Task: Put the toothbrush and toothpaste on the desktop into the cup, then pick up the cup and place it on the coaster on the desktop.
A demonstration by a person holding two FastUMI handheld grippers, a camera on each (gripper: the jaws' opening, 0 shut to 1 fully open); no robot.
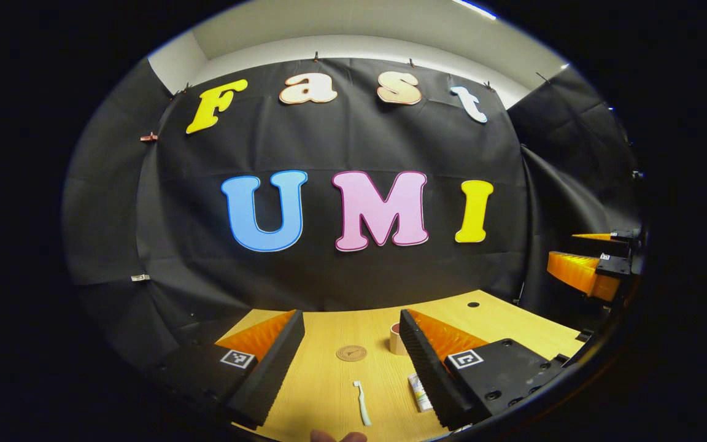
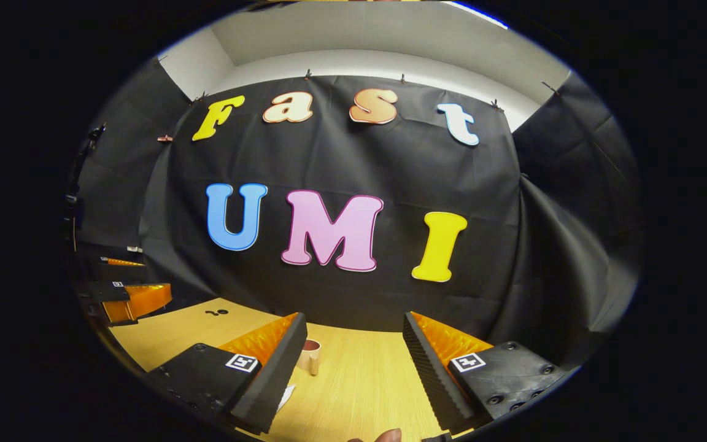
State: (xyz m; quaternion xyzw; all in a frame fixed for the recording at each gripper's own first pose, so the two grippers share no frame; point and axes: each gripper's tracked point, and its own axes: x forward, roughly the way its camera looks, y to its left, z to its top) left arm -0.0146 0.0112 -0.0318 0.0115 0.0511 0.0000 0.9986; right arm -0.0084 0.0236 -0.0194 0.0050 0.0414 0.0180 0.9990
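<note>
In the left gripper view I am holding my left claw spread wide and empty above the bench, and I am taking the coaster as my landmark: the toothbrush is lying flat on the near side of the coaster, well apart from it, the toothpaste is lying to the right of the toothbrush, partly hidden behind my right-hand finger, and the cup is standing upright just to the right of the coaster, partly hidden by the same finger. I am judging the toothbrush as light, thin, stiff and a little slippery, so I would be pinching it across the middle of the handle; the toothpaste tube looks soft and light, best pinched across its flat body. The other claw is hanging far right of the coaster, above the bench edge. In the right gripper view I am keeping my right claw spread and empty too; the cup is peeking out beside its left finger, and I am judging it rigid, light and best taken at the wall near the rim.
</note>
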